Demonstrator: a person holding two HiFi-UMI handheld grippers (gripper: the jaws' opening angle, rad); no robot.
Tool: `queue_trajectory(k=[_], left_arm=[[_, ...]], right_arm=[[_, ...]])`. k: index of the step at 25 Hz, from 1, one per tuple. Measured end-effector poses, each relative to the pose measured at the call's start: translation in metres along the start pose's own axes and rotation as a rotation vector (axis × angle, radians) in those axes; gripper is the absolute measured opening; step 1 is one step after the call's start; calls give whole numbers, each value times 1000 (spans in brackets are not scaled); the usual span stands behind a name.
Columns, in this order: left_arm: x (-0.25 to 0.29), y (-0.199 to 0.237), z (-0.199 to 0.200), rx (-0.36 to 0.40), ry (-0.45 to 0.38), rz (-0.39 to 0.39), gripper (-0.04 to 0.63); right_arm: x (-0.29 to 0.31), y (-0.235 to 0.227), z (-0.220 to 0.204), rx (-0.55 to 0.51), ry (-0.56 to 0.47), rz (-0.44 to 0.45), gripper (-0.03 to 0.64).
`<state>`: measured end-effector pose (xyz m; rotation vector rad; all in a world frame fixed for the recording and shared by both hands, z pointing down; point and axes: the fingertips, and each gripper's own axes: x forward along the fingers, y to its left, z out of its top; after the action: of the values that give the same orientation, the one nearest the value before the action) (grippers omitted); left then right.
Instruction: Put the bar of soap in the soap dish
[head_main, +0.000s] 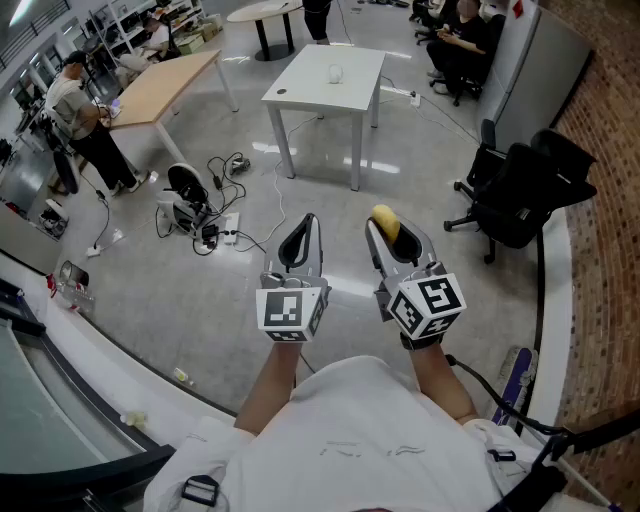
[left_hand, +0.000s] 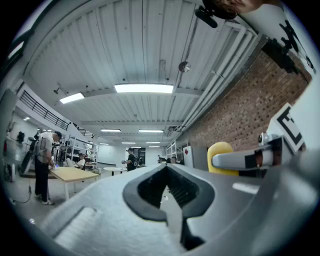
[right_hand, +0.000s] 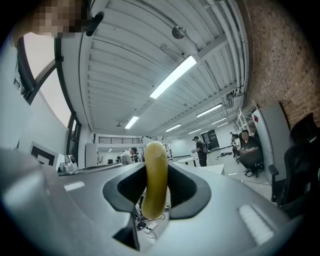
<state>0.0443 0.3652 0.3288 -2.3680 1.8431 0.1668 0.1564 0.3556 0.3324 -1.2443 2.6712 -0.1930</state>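
A yellow bar of soap stands on edge between the jaws of my right gripper, which is shut on it and held out over the floor. In the right gripper view the soap fills the gap of that gripper from top to bottom. My left gripper is held level beside it, a hand's width to the left, jaws together with nothing in them. The left gripper view shows its own closed jaws and the soap off to the right. No soap dish is in any view.
A white table stands ahead on the grey floor, a wooden table to its left. Cables and a small device lie on the floor at the left. A black office chair is at the right by the brick wall. People stand further back.
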Motion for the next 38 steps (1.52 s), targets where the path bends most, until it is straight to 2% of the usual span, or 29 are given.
queue_trajectory(k=[15, 22, 30, 38], left_arm=[[-21, 0, -1, -13, -6, -8, 3], [-43, 1, -14, -35, 22, -7, 3], [-88, 19, -17, -64, 39, 3, 3], [-123, 38, -17, -62, 38, 13, 3]], right_arm=[[-14, 15, -12, -20, 34, -31, 121], [-29, 28, -30, -5, 70, -43, 121], [-47, 71, -46, 0, 100, -54, 121], [-44, 109, -62, 17, 108, -36, 121]])
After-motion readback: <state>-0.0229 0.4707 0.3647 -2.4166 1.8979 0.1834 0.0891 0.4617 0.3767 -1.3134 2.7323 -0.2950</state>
